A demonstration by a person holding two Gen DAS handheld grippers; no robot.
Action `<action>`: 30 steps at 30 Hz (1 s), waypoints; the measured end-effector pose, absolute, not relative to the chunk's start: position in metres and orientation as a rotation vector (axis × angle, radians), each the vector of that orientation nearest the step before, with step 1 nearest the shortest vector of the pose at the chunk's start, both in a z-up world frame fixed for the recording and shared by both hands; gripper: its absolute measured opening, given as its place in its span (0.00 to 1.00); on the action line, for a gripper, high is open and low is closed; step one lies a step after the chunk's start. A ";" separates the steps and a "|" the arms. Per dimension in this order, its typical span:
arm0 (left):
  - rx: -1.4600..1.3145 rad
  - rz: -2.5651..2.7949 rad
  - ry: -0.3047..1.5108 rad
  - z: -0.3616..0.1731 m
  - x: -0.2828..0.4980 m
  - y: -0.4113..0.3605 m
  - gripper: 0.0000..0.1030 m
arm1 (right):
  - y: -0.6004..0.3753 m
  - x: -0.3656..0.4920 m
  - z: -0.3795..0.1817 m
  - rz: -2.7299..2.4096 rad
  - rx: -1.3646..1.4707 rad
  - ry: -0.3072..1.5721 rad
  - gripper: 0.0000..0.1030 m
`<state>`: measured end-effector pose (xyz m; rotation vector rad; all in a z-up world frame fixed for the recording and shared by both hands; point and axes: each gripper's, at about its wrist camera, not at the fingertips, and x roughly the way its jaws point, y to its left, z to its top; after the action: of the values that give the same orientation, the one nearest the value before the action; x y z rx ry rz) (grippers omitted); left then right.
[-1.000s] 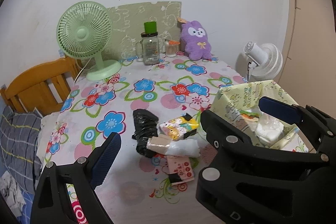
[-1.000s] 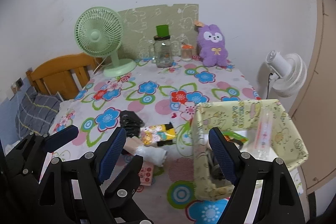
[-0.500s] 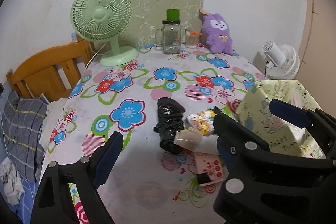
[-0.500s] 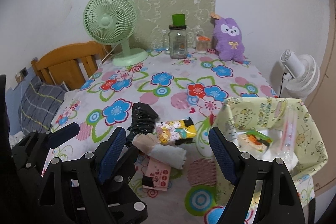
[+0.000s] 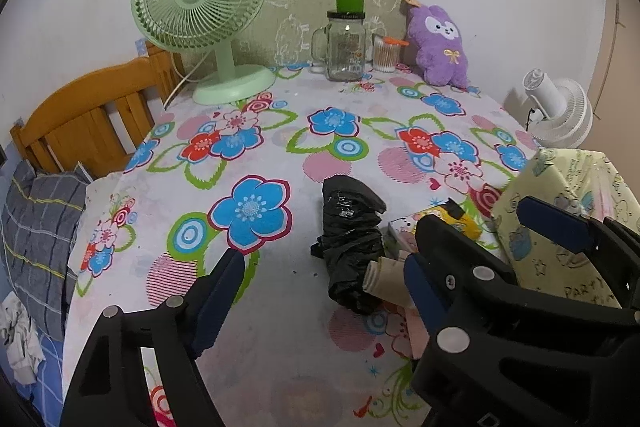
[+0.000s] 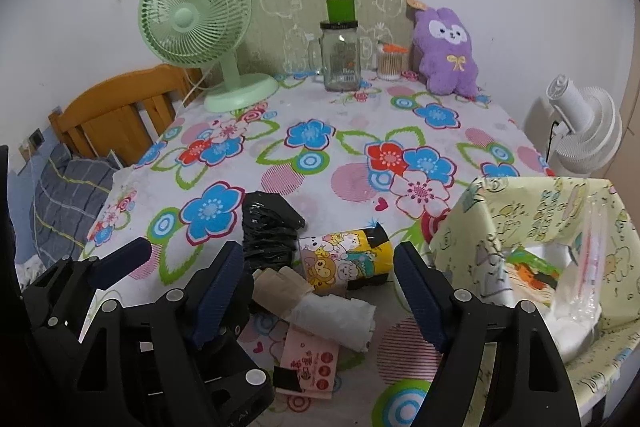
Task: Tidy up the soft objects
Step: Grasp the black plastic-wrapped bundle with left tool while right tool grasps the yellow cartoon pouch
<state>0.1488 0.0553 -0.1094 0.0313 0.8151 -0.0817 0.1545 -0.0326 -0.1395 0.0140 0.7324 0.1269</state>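
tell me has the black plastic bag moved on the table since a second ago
No. The black plastic bag lies just right of the same blue flower on the tablecloth as before; only the cameras came closer.

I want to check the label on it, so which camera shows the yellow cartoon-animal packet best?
The right wrist view: the yellow cartoon-animal packet lies unobstructed between the open fingers, printed face visible. In the left wrist view the right gripper covers most of the packet, leaving only a corner.
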 end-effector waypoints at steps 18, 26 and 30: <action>0.027 -0.142 0.926 -0.148 0.187 0.052 0.60 | -0.037 0.194 -0.177 0.051 0.035 0.855 0.75; 0.037 -0.185 0.947 -0.155 0.190 0.046 0.35 | -0.038 0.205 -0.190 0.043 0.031 0.878 0.77; 0.041 -0.187 0.944 -0.155 0.190 0.045 0.32 | -0.039 0.206 -0.191 0.046 0.031 0.875 0.75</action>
<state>0.1896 0.0449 -0.1550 0.0407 0.9444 -0.1869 0.2058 -0.0386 -0.1914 0.0310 0.8745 0.0458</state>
